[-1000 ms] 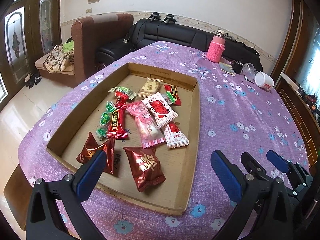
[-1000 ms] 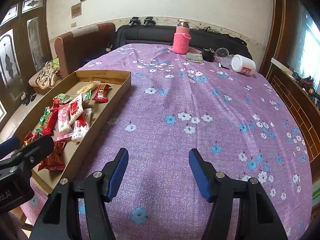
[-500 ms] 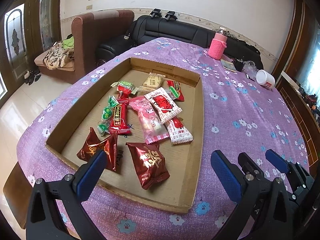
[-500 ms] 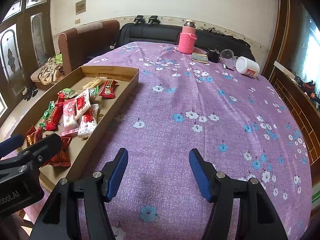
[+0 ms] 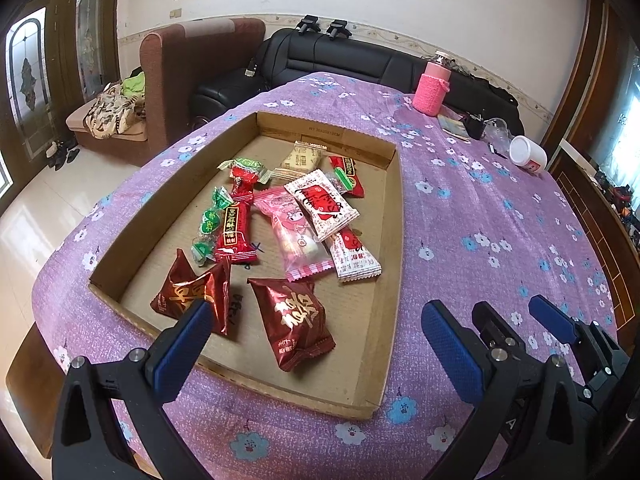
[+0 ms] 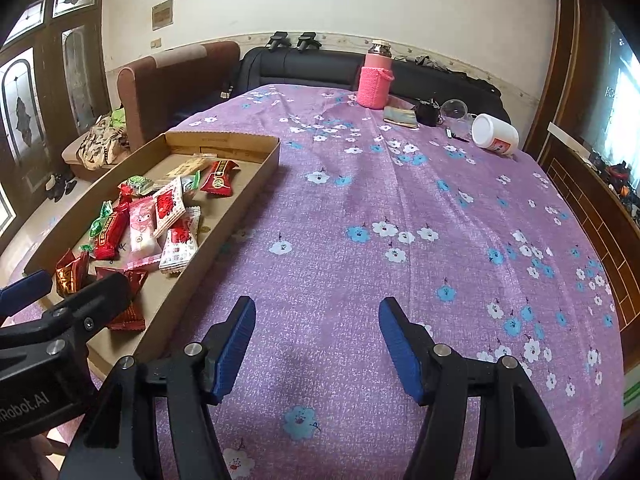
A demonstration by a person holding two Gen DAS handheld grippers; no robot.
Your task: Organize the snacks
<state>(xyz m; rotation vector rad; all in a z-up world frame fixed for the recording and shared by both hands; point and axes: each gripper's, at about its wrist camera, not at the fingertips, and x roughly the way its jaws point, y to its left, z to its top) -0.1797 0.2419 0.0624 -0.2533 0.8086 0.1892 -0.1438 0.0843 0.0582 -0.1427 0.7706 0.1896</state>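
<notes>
A shallow cardboard tray [image 5: 394,240] lies on the purple flowered tablecloth and holds several wrapped snacks: two dark red foil packs [image 5: 294,318], a pink pack [image 5: 294,236], white-and-red packs [image 5: 322,204], a red bar [image 5: 236,228], green candies [image 5: 210,220]. My left gripper [image 5: 316,344] is open and empty, above the tray's near edge. My right gripper [image 6: 316,344] is open and empty over bare cloth, right of the tray [image 6: 240,204]. The snacks [image 6: 172,208] also show in the right wrist view.
At the table's far end stand a pink-sleeved bottle [image 6: 376,80], a white jar on its side [image 6: 494,134], a glass [image 6: 454,110] and small dark items. A black sofa [image 5: 360,60] and a brown armchair [image 5: 192,68] are behind the table.
Both grippers have moved slightly forward and left toward the tray; the snacks look closer. Both stay open and empty. Nothing in the tray has moved.
</notes>
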